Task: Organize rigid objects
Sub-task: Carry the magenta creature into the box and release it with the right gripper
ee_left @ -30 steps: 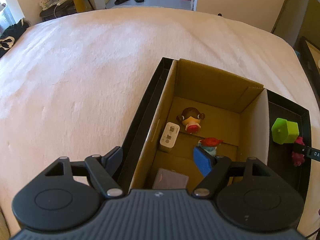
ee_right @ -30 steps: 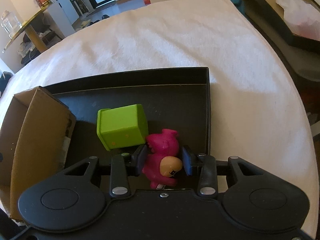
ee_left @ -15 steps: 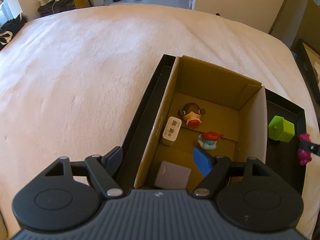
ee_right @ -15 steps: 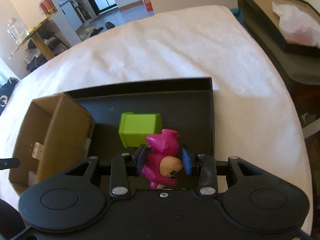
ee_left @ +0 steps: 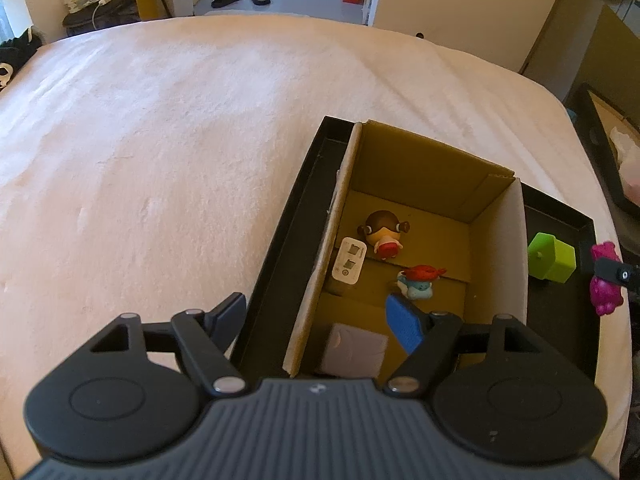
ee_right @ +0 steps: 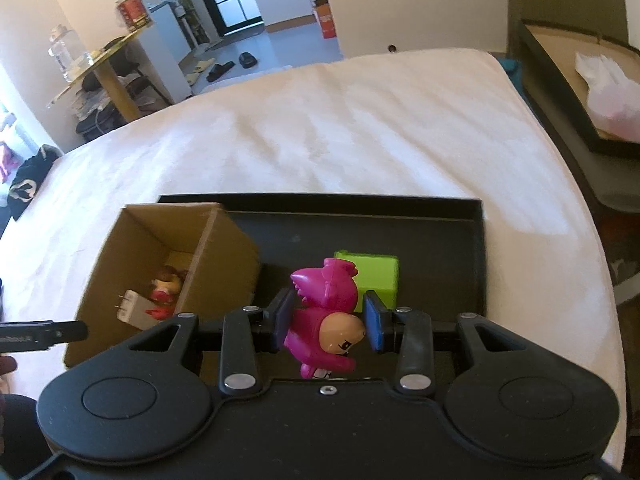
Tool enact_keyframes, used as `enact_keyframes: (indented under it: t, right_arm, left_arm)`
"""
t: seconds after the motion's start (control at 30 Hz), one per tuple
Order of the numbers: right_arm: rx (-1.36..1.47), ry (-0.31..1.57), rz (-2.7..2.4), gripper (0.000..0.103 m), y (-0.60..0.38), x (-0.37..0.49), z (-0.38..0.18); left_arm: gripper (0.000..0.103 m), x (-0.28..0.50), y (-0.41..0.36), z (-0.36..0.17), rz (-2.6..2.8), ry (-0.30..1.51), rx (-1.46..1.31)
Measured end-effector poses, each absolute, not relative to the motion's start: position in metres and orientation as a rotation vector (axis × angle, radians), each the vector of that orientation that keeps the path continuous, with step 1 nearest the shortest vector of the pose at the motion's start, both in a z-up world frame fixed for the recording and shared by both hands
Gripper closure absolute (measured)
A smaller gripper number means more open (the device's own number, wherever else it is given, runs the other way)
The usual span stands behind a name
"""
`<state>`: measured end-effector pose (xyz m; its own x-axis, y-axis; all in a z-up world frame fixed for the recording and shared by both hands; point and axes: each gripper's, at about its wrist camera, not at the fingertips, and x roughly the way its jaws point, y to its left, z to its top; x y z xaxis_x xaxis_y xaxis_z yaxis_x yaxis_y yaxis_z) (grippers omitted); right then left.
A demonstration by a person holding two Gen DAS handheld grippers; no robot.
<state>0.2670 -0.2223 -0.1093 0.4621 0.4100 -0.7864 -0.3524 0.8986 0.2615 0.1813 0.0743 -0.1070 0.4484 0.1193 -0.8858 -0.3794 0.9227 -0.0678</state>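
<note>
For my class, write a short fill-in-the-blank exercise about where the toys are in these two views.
1. The right gripper is shut on a ____ figure.
2. The green cube sits on the black ____.
3. The blue toy with the red hat lies inside the ____ box.
4. The left gripper holds ____.

Missing words: pink; tray; cardboard; nothing

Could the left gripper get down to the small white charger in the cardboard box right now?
Probably yes. The left gripper is open and empty above the open-topped brown cardboard box, and nothing covers the white charger, though it sits tight against the box's side wall.
</note>
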Motion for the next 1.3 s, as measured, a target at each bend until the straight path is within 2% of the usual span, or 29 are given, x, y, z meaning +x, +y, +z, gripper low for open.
enact_keyframes:
  t: [0.33, 0.6, 0.7, 0.87, 0.97, 1.07, 1.3]
  right_arm:
    - [0.048, 0.948, 0.517, 0.066, -0.18, 0.257, -0.083]
    - [0.011, 0.941, 0.557, 0.066, -0.142, 0.255, -0.076]
    - [-0.002, 0.943, 0.571, 0.066, -0.128, 0.254, -0.077]
    - [-0.031, 0.954, 0.586, 0.065, -0.105, 0.252, -0.082]
    - [-0.054, 0.964, 0.59, 0.065, -0.094, 0.251, -0.087]
    - [-0.074, 0.976, 0.587, 0.065, -0.084, 0.253, -0.093]
    - [-0.094, 0.963, 0.569, 0.065, -0.067, 0.258, -0.096]
  left_arm:
    - [0.03, 0.173, 0.085, -0.11, 0.229, 1.002, -0.28]
    - [0.04, 0.169, 0.094, -0.121, 0.195, 0.987, -0.314]
    - [0.049, 0.169, 0.091, -0.125, 0.177, 0.991, -0.302]
    - [0.072, 0.17, 0.094, -0.132, 0.161, 1.003, -0.317]
    - [0.08, 0.17, 0.098, -0.136, 0.153, 1.014, -0.342]
    - [0.086, 0.17, 0.099, -0.139, 0.151, 1.023, -0.343]
    - [0.089, 0.168, 0.104, -0.139, 0.138, 1.019, -0.363]
